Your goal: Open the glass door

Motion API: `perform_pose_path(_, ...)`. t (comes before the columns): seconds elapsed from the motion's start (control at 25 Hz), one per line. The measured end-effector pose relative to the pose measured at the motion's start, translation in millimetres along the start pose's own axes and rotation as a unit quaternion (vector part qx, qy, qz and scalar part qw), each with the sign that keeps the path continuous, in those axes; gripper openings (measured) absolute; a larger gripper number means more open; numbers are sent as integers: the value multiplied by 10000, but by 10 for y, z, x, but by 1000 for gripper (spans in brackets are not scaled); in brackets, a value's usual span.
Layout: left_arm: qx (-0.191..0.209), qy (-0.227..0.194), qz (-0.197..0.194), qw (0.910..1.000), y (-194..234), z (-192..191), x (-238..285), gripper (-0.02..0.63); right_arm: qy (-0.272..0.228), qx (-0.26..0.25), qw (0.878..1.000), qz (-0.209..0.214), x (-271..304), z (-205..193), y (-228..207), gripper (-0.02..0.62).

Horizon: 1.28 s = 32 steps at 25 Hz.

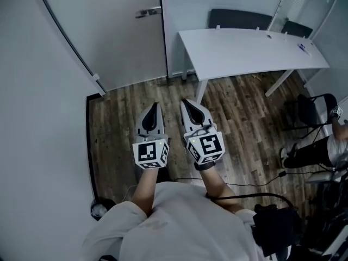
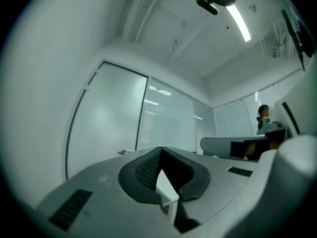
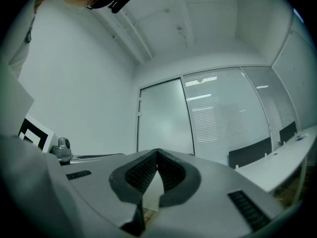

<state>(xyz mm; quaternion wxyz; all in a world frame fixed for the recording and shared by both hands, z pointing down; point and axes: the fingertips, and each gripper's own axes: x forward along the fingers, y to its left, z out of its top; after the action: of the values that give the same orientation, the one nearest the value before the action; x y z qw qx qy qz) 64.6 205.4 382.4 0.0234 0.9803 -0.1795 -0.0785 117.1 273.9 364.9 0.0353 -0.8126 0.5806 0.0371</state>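
Observation:
The frosted glass door [image 1: 109,31] stands shut at the far left, with a metal lever handle [image 1: 148,12] near its right edge. My left gripper [image 1: 156,106] and right gripper [image 1: 186,101] are held side by side over the wood floor, both pointing toward the door and well short of it. Each has its jaws shut with nothing between them. In the left gripper view the door [image 2: 106,118] and its handle [image 2: 123,152] show beyond the shut left gripper [image 2: 159,148]. The right gripper view shows the door [image 3: 163,123] above the shut right gripper [image 3: 157,151].
A white table [image 1: 244,50] stands to the right of the door, with black chairs [image 1: 239,19] behind it. A seated person's legs [image 1: 318,152] and a black chair [image 1: 310,110] are at the right edge. Cables [image 1: 255,185] cross the floor. A white wall [image 1: 38,118] runs along the left.

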Motion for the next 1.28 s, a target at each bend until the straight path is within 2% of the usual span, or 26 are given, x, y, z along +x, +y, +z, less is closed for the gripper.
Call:
perform_pose_path(0.2,81,-113,-62,9999,1047,126,827,3,-81,-65,9999,-108,1369,33,-33,3)
perform_pose_path(0.36,3,-132,91,9999,1554,204,1012,3,-66,-79,9999,-36,1816,47,138,3)
perform_pose_path(0.52,-177,-12,71,9998,2110,-20,1496,3,203,-50,9998,-64,2519,-257,107,3)
perform_pose_path(0.76,-190,141,-135,9996,2220,-251,2068,3,263,-44,9994,-224,3029,-372,-280,2)
perform_pose_path(1.0,-4,179,6,9998,2431,-401,2709,3,94,120,9998,-134,3597,-484,-738,2)
perform_pose_path(1.28,254,44,206,9995,2644,-382,4019,3,-136,73,9997,203,4651,-359,-1538,3)
